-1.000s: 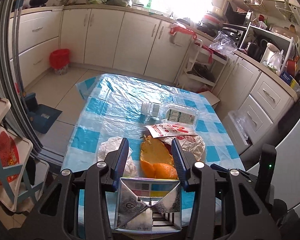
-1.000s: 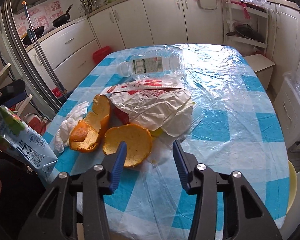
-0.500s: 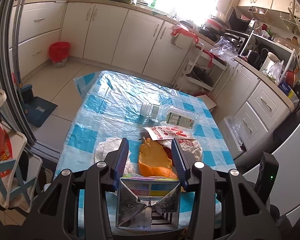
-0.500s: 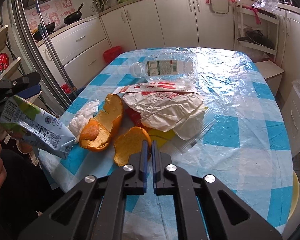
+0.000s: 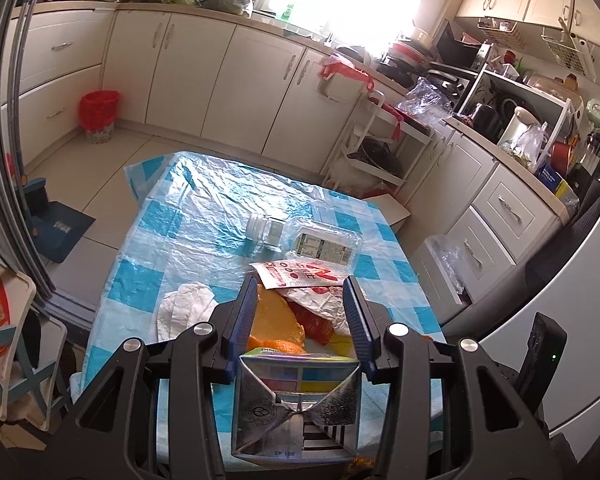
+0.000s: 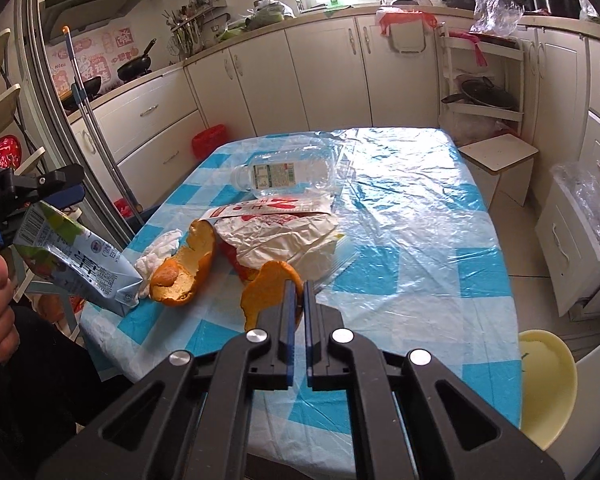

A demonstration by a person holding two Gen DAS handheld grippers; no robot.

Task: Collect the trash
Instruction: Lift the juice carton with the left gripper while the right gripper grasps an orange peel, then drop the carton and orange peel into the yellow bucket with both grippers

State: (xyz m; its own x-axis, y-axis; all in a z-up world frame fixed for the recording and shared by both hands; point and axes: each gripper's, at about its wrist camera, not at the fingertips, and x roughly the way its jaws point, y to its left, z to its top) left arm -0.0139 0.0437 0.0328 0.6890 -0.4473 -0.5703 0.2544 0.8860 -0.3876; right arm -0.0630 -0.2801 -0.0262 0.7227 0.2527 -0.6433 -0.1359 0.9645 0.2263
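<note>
Orange peel [image 6: 268, 288], a curled piece, is sitting pinched between the closed jaws of the right tool [image 6: 296, 285], lifted just off the tabletop [image 6: 420, 240]. Left tool [image 5: 302, 304] is clamping a drink carton [image 5: 295, 404], held off the tabletop's edge. Second peel [image 6: 183, 264], tissue [image 6: 157, 252], wrapper [image 6: 275, 236] and plastic bottle [image 6: 287, 174] are lying toward eleven and twelve o'clock of the right tool.

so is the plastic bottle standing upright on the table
No, the plastic bottle lies on its side on the blue checked tablecloth, cap end pointing left in the right wrist view.
</note>
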